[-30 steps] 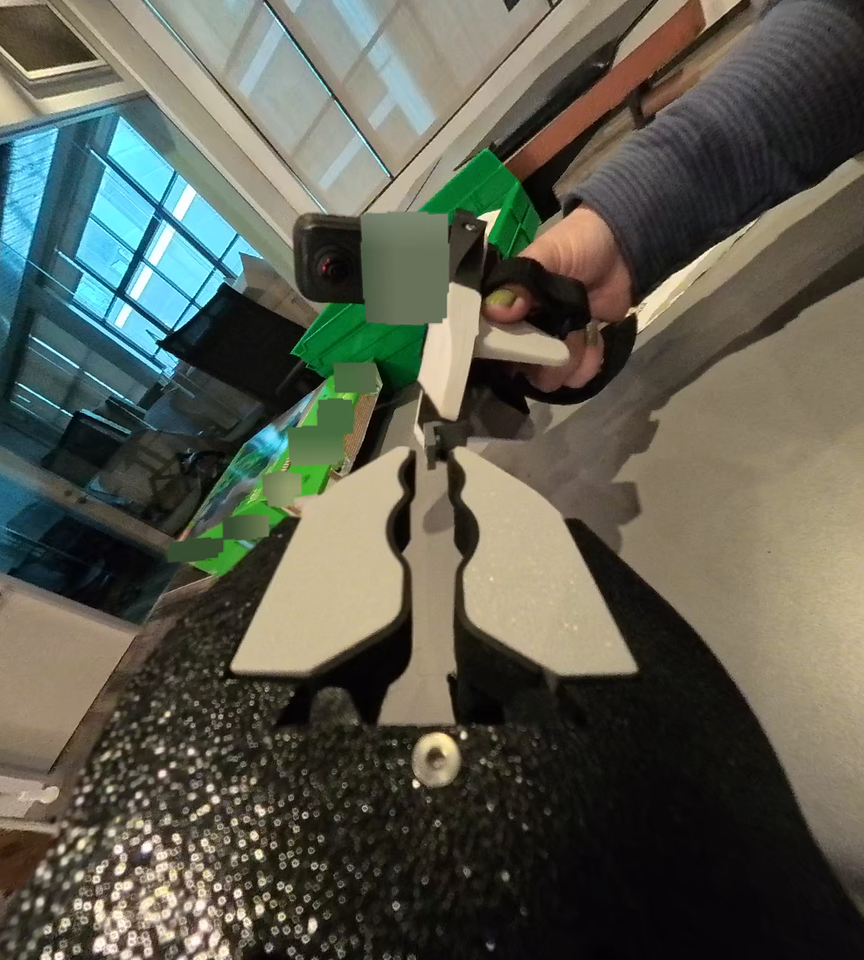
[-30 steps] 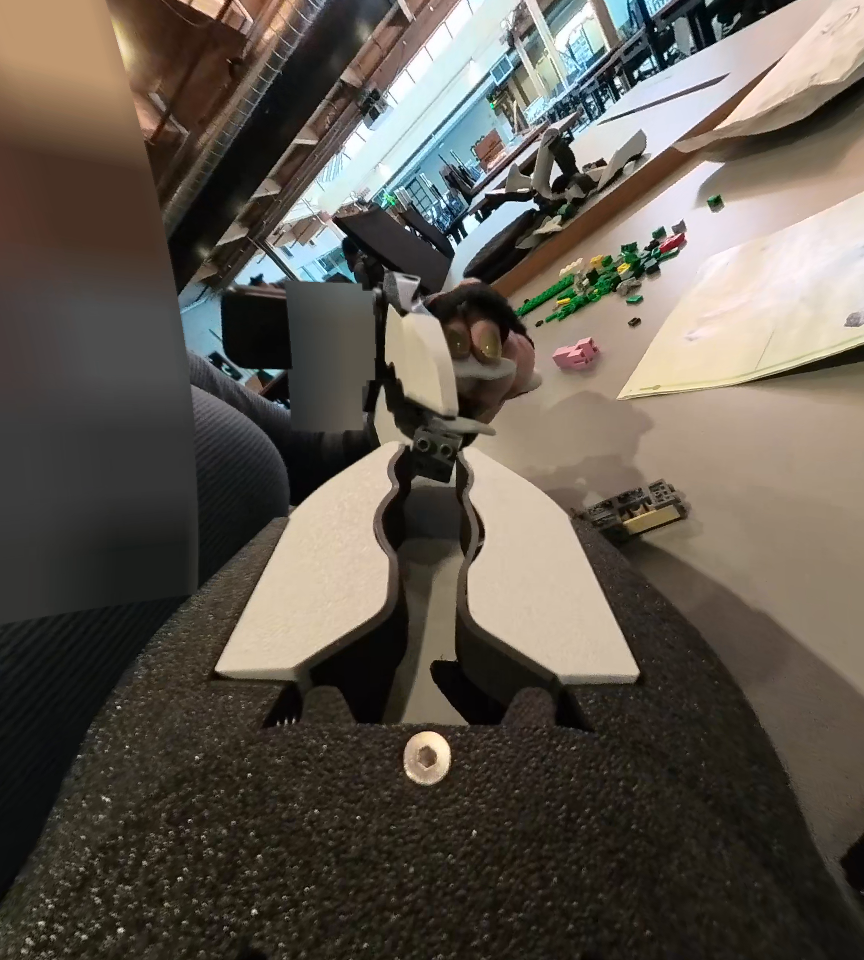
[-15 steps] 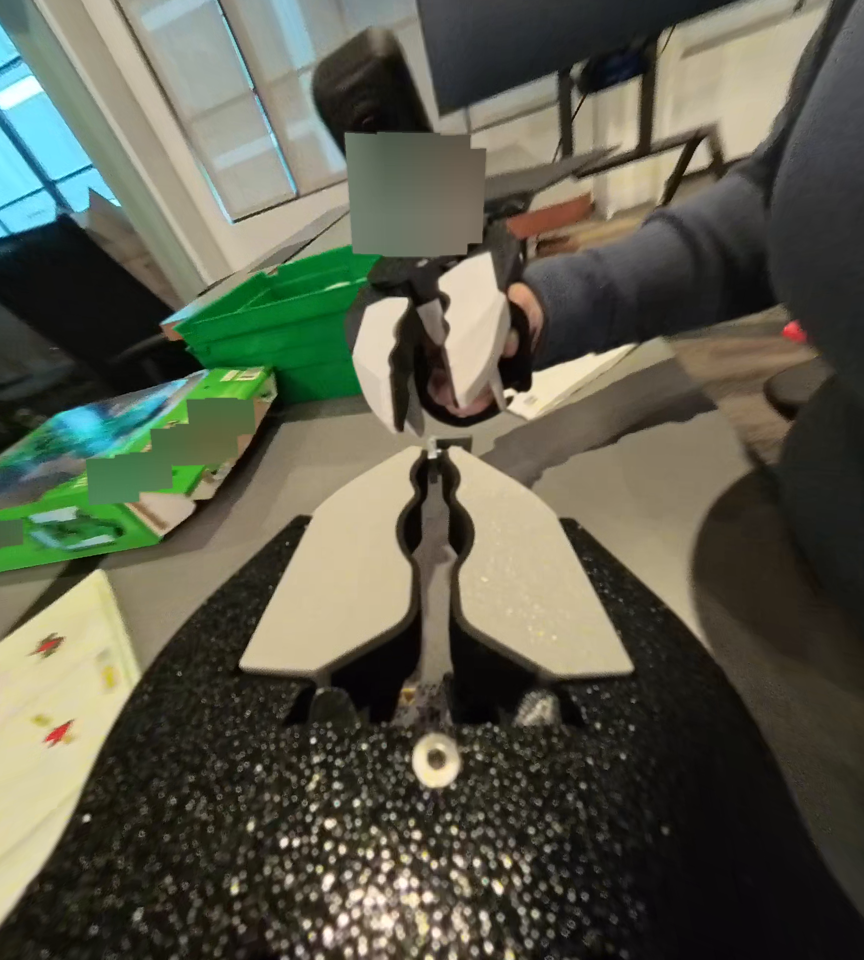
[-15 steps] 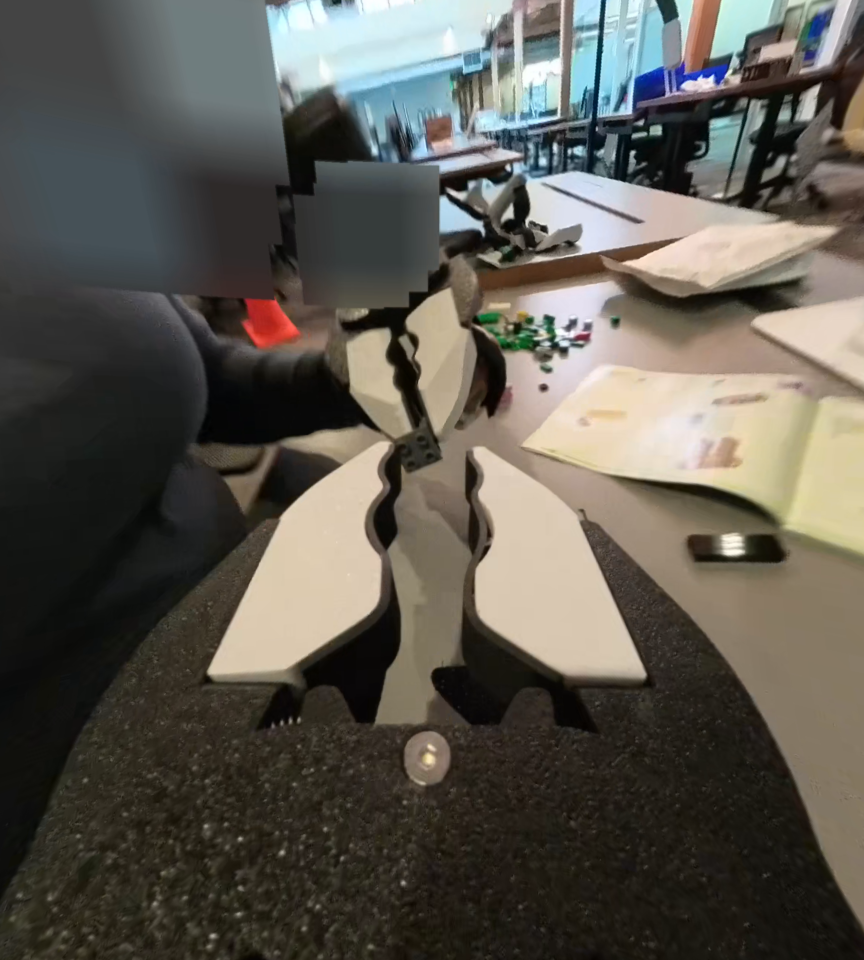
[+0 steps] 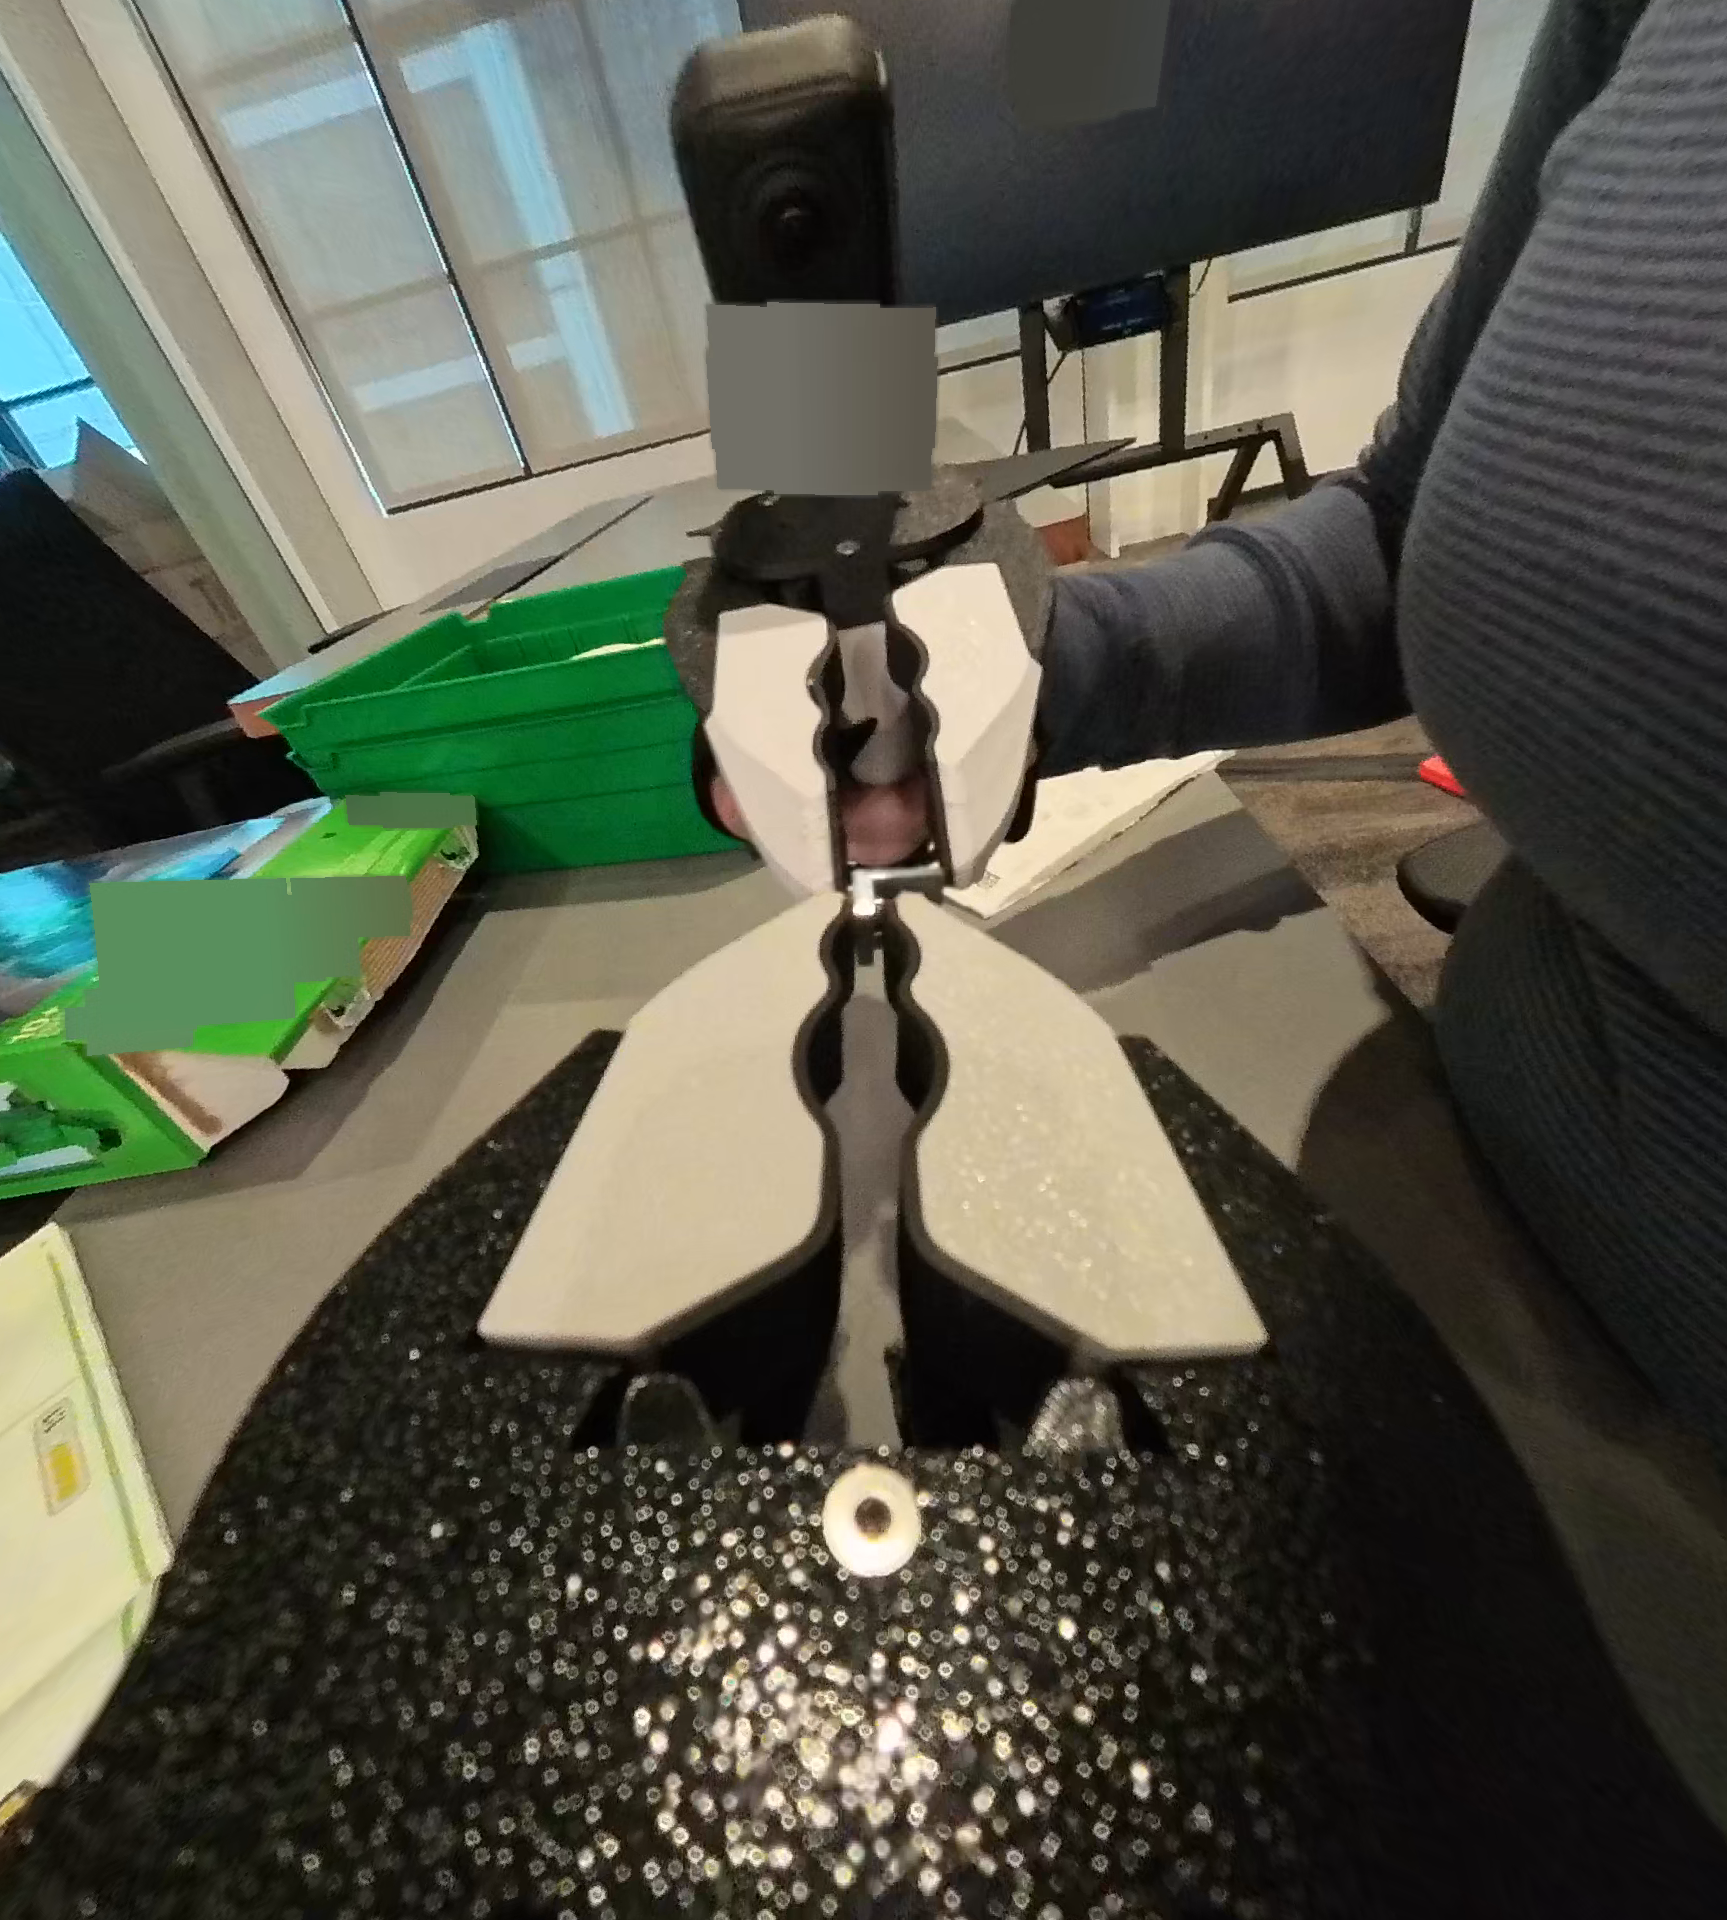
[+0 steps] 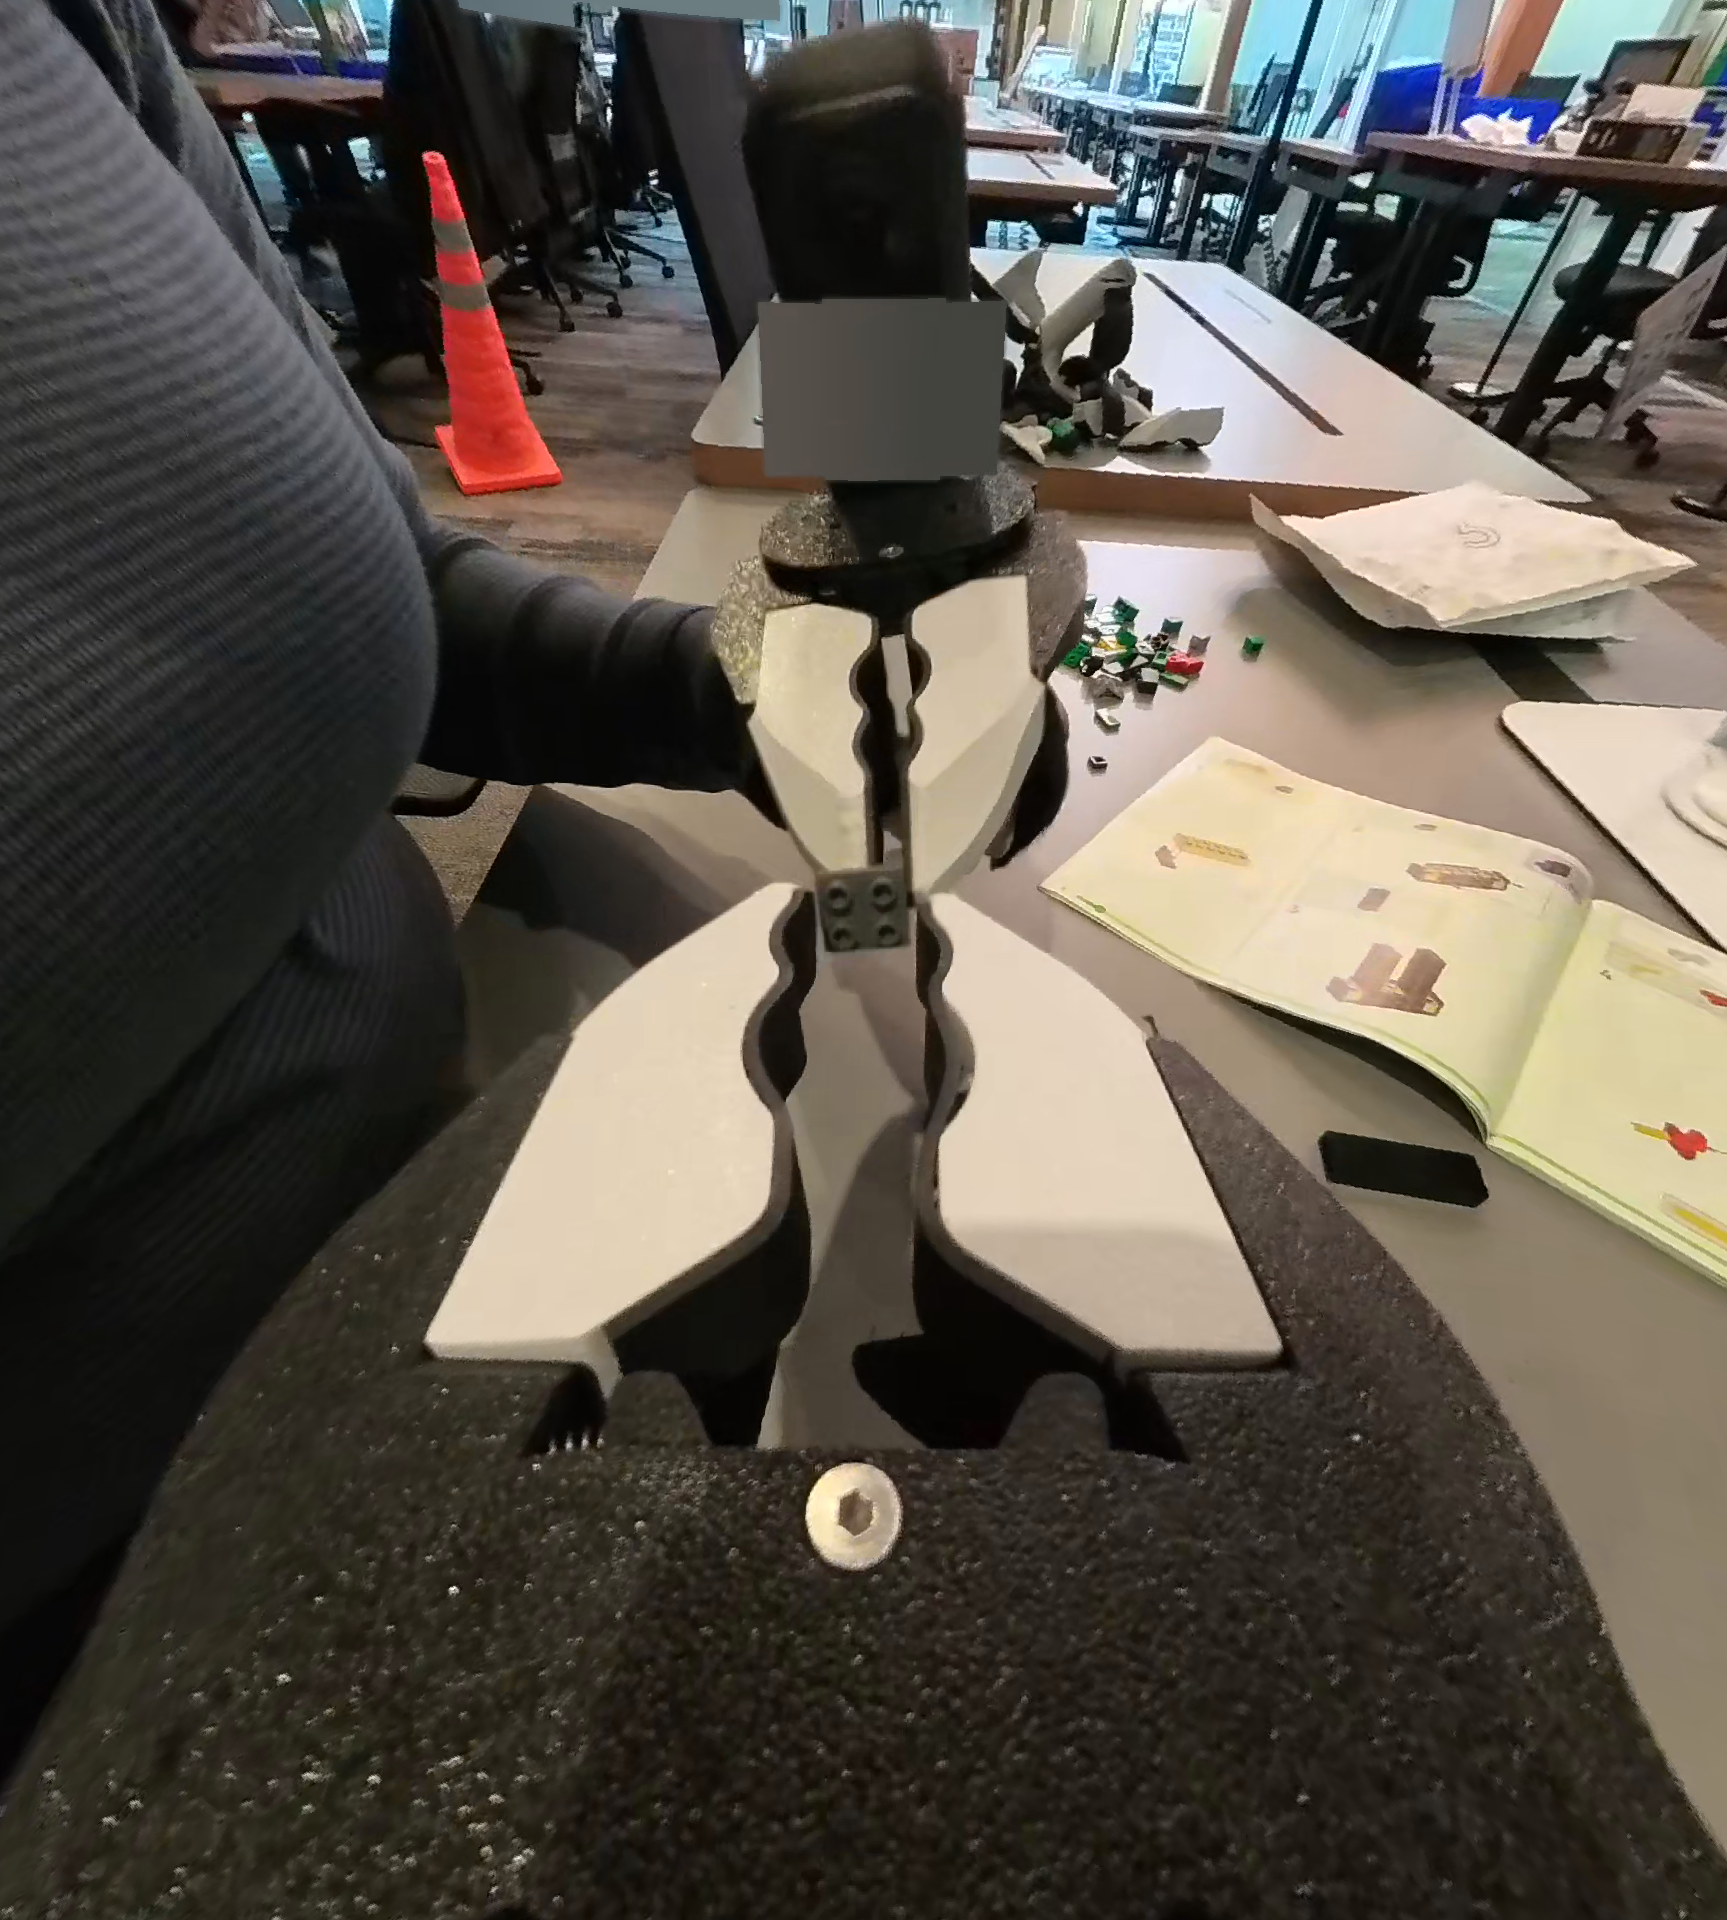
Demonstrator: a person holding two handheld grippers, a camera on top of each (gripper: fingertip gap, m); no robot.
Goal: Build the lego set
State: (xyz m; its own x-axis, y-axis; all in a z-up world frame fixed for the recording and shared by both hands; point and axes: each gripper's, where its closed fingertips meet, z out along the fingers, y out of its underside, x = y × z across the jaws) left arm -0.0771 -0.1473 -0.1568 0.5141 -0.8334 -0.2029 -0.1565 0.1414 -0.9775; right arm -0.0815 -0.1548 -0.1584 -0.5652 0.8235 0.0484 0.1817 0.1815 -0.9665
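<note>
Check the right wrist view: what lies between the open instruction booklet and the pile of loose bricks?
Mostly bare grey table; one small dark piece lies alone between the instruction booklet and the pile of loose bricks.

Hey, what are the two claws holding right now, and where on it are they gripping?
A small dark grey lego piece is pinched between both: left claw and right claw each clamp its opposite edges, tip to tip above the table.
</note>
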